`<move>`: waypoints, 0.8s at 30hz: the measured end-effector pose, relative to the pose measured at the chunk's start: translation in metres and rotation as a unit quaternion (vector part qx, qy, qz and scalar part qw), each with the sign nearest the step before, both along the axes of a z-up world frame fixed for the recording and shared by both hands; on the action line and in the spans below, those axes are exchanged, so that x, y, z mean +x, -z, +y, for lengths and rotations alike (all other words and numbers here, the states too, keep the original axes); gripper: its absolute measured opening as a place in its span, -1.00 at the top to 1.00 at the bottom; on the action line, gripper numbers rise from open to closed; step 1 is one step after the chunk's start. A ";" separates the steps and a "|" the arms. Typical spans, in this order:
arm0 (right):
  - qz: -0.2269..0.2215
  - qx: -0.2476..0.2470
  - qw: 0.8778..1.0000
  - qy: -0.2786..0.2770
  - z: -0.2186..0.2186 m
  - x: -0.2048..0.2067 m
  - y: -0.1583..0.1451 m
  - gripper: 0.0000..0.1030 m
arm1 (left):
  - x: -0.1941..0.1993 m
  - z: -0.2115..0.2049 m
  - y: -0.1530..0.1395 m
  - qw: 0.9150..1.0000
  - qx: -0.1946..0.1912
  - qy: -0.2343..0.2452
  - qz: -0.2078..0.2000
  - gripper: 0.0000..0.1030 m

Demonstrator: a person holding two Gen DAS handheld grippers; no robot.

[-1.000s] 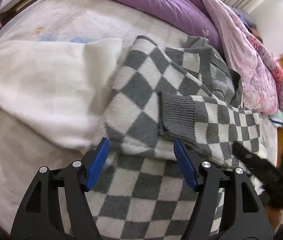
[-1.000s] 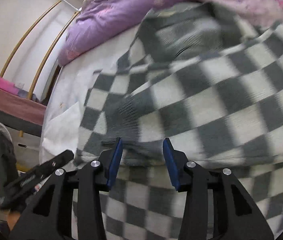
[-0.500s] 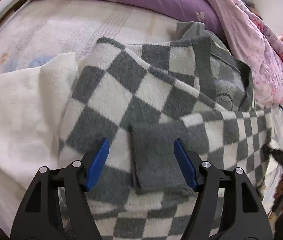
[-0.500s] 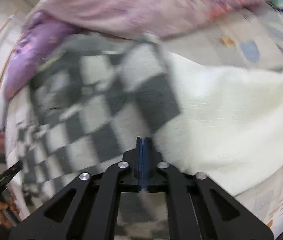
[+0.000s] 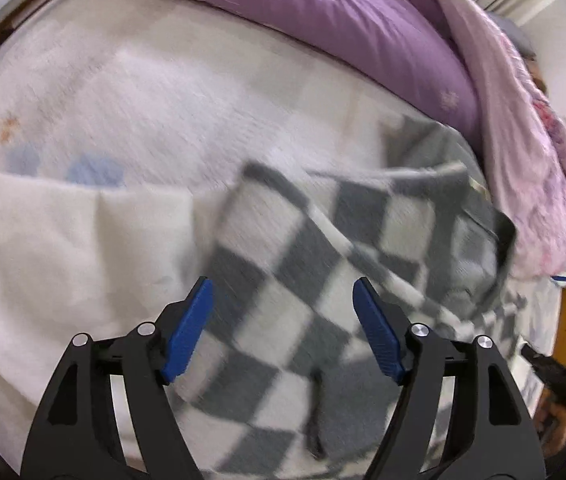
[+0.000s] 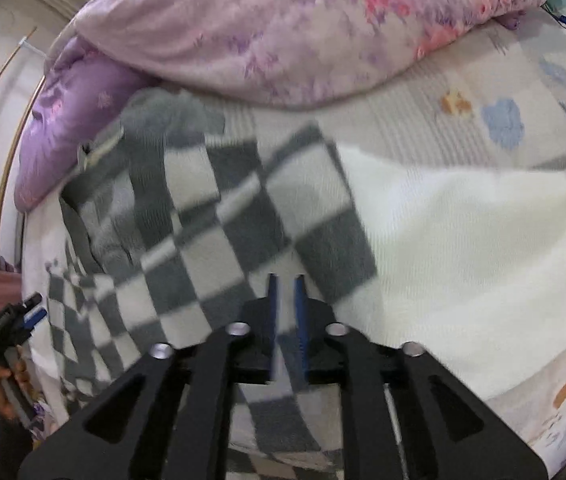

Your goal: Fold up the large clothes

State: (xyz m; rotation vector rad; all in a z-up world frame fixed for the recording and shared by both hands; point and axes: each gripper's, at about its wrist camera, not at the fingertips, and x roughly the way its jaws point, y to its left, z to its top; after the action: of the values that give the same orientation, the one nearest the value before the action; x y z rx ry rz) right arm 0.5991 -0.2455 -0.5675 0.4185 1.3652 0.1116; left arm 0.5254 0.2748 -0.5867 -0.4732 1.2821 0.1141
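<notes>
here the right hand-held gripper pinches the checkered sweater, the left hand-held gripper gaping above it.

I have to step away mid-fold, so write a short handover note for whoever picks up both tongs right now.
Left tongs: open, empty, poised over the near part of the checkered sweater.
Right tongs: nearly closed on a fold of the same sweater; the blurred frame hides how firm the pinch is.
Layout: the sweater lies bunched on the bed sheet, overlapping a white garment beside it; the purple quilt is heaped behind.
Done: the sweater looks partly doubled over.
Left: square up its edges, finish the fold; the white garment looks not yet folded.
</notes>
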 end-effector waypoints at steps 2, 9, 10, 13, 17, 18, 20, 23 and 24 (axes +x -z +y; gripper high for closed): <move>-0.004 -0.018 1.000 0.014 -0.003 0.019 0.000 0.02 | 0.014 0.008 0.006 1.000 0.002 0.002 0.012 -0.44; 0.033 -0.046 0.997 0.057 -0.021 0.062 0.023 -0.10 | 0.062 0.019 0.035 0.998 0.020 0.003 0.055 -0.46; 0.039 -0.048 0.996 0.058 -0.020 0.067 0.026 -0.11 | 0.067 0.018 0.038 0.998 0.028 0.003 0.061 -0.49; 0.055 -0.062 0.995 0.058 -0.018 0.076 0.037 -0.11 | 0.079 0.012 0.046 0.996 0.040 0.018 0.073 -0.52; 0.078 -0.079 0.993 0.034 -0.011 0.083 0.053 -0.11 | 0.088 0.000 0.055 0.992 0.073 0.048 0.091 -0.28; 0.085 -0.080 0.993 0.027 -0.010 0.085 0.055 -0.11 | 0.090 -0.003 0.056 0.991 0.078 0.053 0.093 -0.24; 0.091 -0.069 0.993 0.022 -0.006 0.086 0.061 -0.09 | 0.092 -0.009 0.055 0.989 0.092 0.063 0.093 0.02; 0.076 -0.064 0.995 0.008 -0.001 0.084 0.056 0.44 | 0.091 -0.018 0.052 0.985 0.123 0.080 0.088 0.49; 0.066 -0.070 0.995 0.001 0.002 0.082 0.052 0.51 | 0.088 -0.020 0.048 0.985 0.130 0.083 0.080 0.51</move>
State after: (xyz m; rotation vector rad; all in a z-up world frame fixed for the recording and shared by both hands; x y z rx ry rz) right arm 0.6811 -0.2437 -0.6197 0.3148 1.4921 -0.0139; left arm 0.6134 0.2550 -0.6343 -0.1338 1.4350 0.1789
